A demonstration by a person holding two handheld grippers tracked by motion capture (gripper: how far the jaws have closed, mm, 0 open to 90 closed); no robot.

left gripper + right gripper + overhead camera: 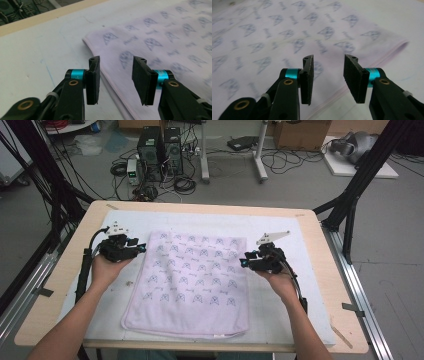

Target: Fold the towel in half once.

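Close to the bottom edge of the high view: two forearms (70, 335), one gripper in each hand. Left gripper (141, 246) just beside the left edge of the towel (192, 280), right gripper (243, 261) just beside the right edge, both up near the far corners. Towel flat on a white mat (280, 222) in the middle of the counter (322, 270). Pale pink with little blue prints, and maybe folded double, going by the thick near edge.

Next, the left gripper view. Black fingers (93, 80) close up, apart, with nothing between them. Hanging just over the stitched edge of the towel (162, 37), with the far corner a bit ahead.

Last, the right gripper view. Fingers (307, 80) apart here too, and nothing pinched. Same towel (274, 37) below, its edge running under them and the far corner off to the side.

Most likely soft, light and floppy. No fear of breaking it. Sure to sag in the middle once lifted, and may drag on the mat. Best to pinch right at the stitched edge, near the two far corners, one corner for each gripper. Take all the layers in one bite and lift both sides together to keep it from twisting.
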